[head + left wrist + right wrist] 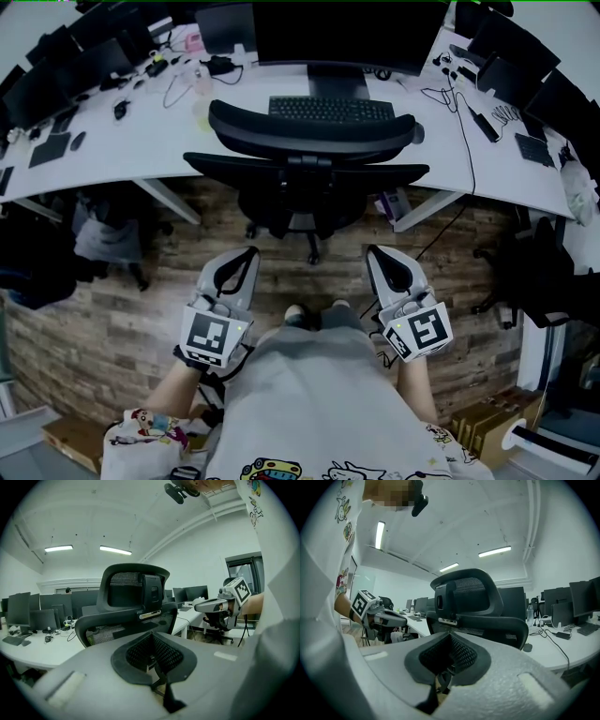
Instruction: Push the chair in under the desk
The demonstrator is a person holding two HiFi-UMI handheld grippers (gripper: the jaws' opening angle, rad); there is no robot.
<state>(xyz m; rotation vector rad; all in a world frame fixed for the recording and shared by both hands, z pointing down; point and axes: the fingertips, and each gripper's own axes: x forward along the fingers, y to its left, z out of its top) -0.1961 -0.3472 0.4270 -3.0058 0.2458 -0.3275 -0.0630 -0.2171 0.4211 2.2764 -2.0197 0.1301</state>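
A black mesh office chair stands in front of the white curved desk, its back and headrest turned towards me. In the head view my left gripper and right gripper hover side by side over the wood floor, a short way behind the chair and apart from it. Both are shut with nothing in them. The left gripper view shows the chair beyond my shut left gripper, with the right gripper off to the side. The right gripper view shows the chair ahead of my shut right gripper, and the left gripper beside it.
A keyboard, a large monitor, cables and small devices lie on the desk. Other dark chairs stand at the left and right. Cardboard boxes sit on the floor at the lower right. The person's feet are between the grippers.
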